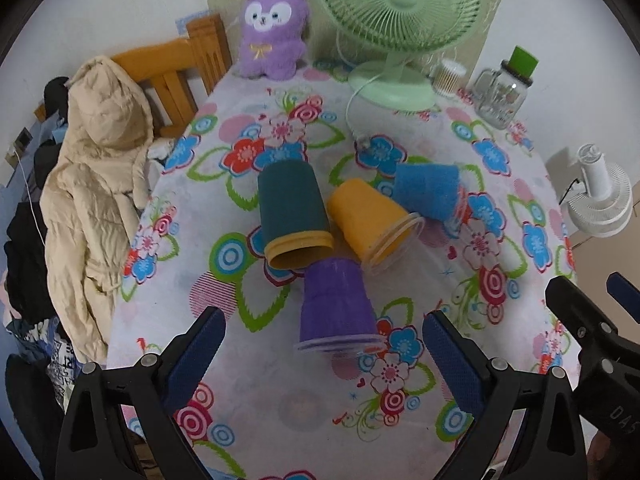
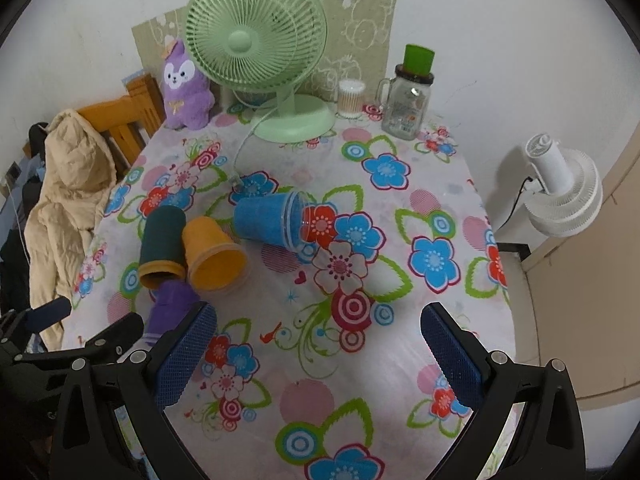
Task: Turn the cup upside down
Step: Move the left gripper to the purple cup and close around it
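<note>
Four cups on the counter (image 2: 420, 344): one dark green (image 1: 290, 204), one orange (image 1: 368, 220), one blue (image 1: 430, 190), one purple (image 1: 336, 308); two fans, green (image 1: 400, 20) and white (image 1: 600, 196); one plush toy (image 1: 272, 32); one glass jar (image 1: 502, 96).

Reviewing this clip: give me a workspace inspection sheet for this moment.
Surface: table under a floral cloth.
Job's things: dark green cup, orange cup, blue cup and purple cup, all lying on their sides, clustered mid-table.
Clutter: green fan, purple plush, glass jar, cotton swab tub along the far edge.
Grippers: left gripper open, the purple cup between its fingers; right gripper open, empty.
Cables: fan cord on the cloth.
Surroundings: beige coat on a wooden chair, white fan beside the table.
</note>
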